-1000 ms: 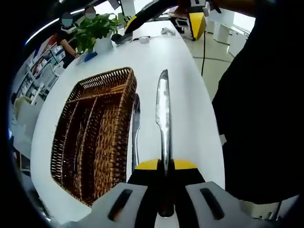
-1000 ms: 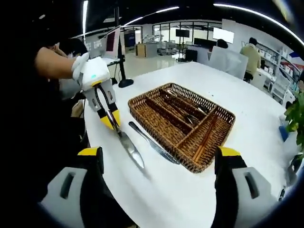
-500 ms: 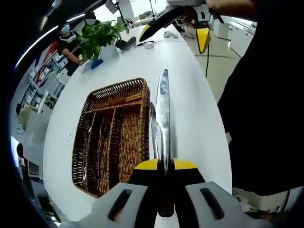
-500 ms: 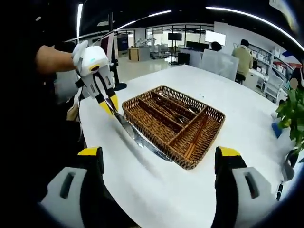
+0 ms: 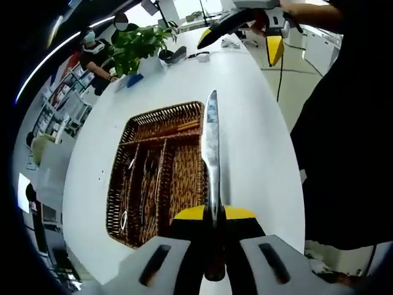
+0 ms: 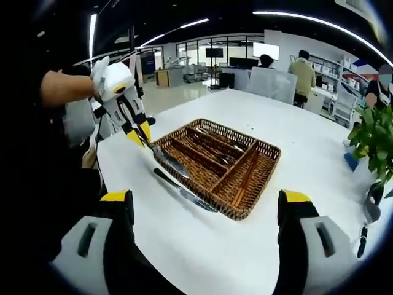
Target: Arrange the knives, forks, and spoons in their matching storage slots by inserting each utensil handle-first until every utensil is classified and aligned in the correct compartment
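My left gripper (image 5: 214,222) has its jaws clamped on a table knife (image 5: 212,147) by the handle, blade pointing out over the near wall of the wicker cutlery tray (image 6: 258,172). My right gripper (image 6: 206,203) hangs with jaws wide apart, holding nothing. A second knife (image 6: 184,192) lies on the bench (image 6: 295,132) just beside the tray's near side, unsorted. Several utensils already lie in the tray's slots, so I judge the job is partly done. Beyond the tray the bench is open until a potted plant (image 5: 136,43) near its far end.
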Demonstrator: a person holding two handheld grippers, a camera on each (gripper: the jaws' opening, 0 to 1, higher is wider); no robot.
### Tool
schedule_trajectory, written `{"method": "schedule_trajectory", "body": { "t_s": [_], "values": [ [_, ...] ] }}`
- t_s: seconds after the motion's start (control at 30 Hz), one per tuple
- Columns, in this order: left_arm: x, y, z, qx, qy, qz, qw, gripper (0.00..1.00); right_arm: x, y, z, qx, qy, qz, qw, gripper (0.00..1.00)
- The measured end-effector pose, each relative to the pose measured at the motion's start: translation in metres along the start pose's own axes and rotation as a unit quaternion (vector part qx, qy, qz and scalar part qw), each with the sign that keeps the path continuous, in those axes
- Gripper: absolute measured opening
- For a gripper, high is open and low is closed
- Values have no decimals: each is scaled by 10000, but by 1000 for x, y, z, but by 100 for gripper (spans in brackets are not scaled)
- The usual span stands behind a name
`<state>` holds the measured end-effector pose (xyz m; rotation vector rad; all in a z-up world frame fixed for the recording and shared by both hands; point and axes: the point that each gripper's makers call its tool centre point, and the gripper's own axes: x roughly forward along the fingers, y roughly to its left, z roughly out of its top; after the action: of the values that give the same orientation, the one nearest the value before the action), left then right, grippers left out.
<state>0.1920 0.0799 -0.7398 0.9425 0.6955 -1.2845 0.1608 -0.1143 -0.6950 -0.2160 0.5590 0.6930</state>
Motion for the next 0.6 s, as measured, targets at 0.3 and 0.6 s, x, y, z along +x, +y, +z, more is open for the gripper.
{"method": "schedule_trajectory", "body": {
  "t_s": [0.3, 0.6],
  "values": [
    [-11, 11, 6, 155, -31, 184, 9997, 5, -1, 2, -11, 69, 63, -19, 10000, 100],
    [-9, 16, 8, 209, -79, 243, 9995, 5, -3, 1, -11, 115, 41, -52, 9999, 100]
  ]
}}
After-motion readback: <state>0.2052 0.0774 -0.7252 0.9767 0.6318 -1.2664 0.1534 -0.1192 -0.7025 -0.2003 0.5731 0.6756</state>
